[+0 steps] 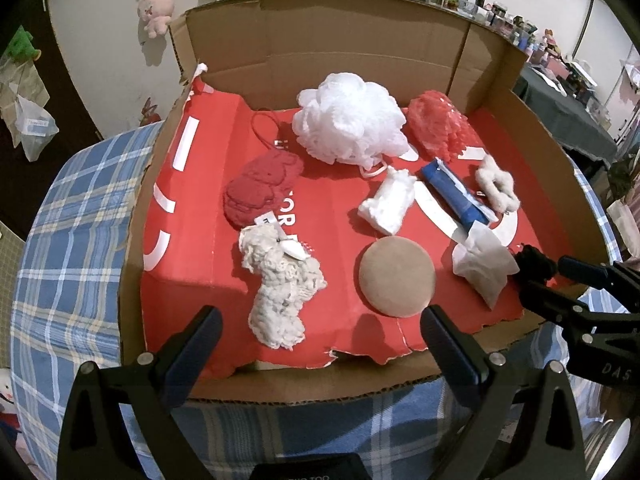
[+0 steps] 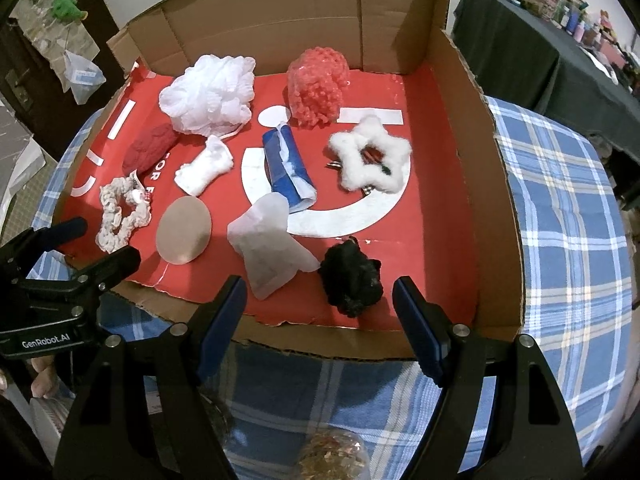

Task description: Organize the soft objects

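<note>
Black pompom [image 2: 352, 282] just beyond right gripper [image 2: 320, 320], jaws released, left gripper [image 1: 320, 344] likewise.

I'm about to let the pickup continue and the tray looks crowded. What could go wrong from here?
1. The black fluffy piece lies beside the translucent pouch; the open right gripper might snag both.
2. The torn near edge of the cardboard tray could catch a descending finger.
3. The beige round pad lies flat before the open left gripper; pinching it may slide it instead.
</note>
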`<state>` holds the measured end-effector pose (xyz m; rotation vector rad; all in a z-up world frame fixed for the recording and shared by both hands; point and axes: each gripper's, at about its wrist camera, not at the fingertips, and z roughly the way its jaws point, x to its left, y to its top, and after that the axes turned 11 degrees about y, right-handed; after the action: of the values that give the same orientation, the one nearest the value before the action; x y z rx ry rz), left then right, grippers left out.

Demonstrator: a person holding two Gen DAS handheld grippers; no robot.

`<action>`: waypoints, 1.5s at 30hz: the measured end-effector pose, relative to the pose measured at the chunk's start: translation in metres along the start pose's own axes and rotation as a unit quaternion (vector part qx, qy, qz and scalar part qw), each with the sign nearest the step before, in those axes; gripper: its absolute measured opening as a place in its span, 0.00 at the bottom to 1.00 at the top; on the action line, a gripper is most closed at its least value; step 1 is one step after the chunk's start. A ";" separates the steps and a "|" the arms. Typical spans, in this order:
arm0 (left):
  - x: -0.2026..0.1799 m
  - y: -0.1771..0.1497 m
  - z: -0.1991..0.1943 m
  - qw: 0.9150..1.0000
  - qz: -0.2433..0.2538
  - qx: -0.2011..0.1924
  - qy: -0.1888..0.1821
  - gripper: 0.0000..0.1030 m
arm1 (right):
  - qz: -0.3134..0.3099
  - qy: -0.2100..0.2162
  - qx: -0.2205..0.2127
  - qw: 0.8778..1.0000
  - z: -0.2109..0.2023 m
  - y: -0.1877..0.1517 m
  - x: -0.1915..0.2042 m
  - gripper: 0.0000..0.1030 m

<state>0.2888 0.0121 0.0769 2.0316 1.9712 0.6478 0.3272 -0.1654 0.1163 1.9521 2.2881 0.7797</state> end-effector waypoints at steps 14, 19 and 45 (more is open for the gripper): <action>0.000 -0.002 -0.002 1.000 -0.002 -0.007 0.003 0.98 | -0.002 -0.001 -0.003 1.000 -0.002 -0.001 0.000 0.73; 0.000 -0.001 -0.002 1.000 -0.002 -0.006 0.004 0.98 | -0.002 -0.002 -0.004 1.000 -0.002 -0.001 -0.001 0.73; -0.002 -0.002 -0.002 1.000 0.003 -0.015 0.006 0.98 | -0.005 -0.004 -0.010 1.000 -0.004 -0.003 0.001 0.73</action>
<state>0.2863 0.0101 0.0775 2.0207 1.9518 0.6886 0.3230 -0.1658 0.1189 1.9318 2.2741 0.7883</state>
